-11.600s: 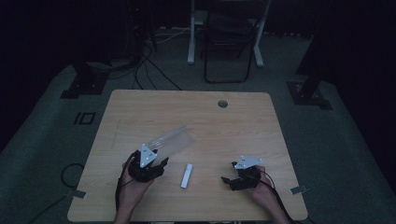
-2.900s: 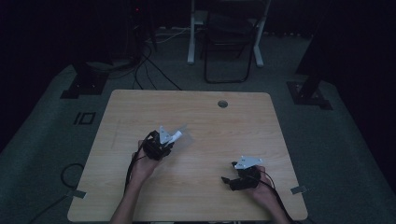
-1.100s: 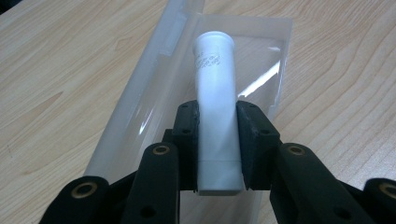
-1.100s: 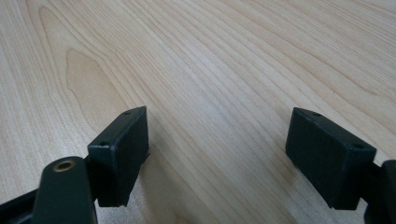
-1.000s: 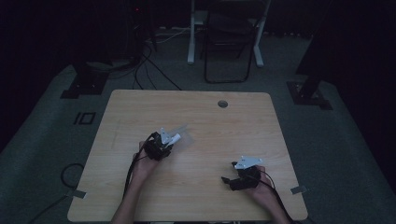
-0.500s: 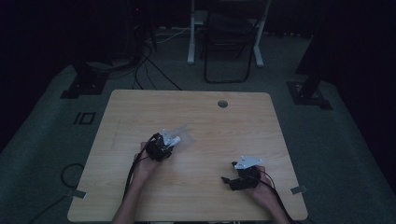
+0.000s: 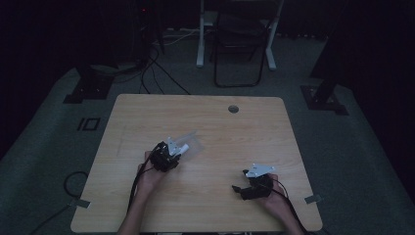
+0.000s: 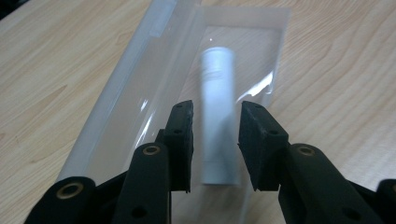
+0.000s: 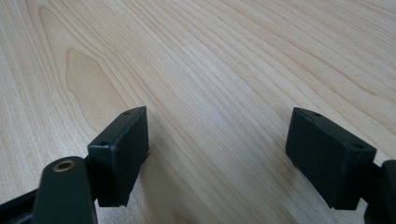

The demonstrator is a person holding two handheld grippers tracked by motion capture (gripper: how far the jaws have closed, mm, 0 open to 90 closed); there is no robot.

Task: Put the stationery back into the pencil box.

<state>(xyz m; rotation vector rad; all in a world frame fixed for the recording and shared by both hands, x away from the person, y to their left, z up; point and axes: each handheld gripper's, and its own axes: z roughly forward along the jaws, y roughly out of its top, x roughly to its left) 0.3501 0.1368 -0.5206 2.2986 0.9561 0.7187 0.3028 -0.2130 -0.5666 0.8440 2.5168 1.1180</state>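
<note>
Left gripper [image 8: 212, 140]: jaws just opening, pads clear of the white tube [image 8: 218, 116] lying between them inside a clear plastic sleeve [image 8: 140, 107] on the table [image 7: 147, 117], left of centre. Right gripper [image 9: 217, 156]: jaws wide apart over bare wood, near right.

Table [image 8: 56, 70]: pale wood-grain top, smooth, matt. Bag [image 8: 140, 93]: clear plastic film, glossy, with glare streaks. Tube [image 8: 218, 116] inside: white, matt, probably plastic; blurred. Left gripper [image 8: 214, 140] pads: black, matt, finely textured.

Table [image 7: 147, 117] open all round; only clear sleeve [image 7: 188, 143] w/ tube [image 8: 217, 116] mid-left.
</note>
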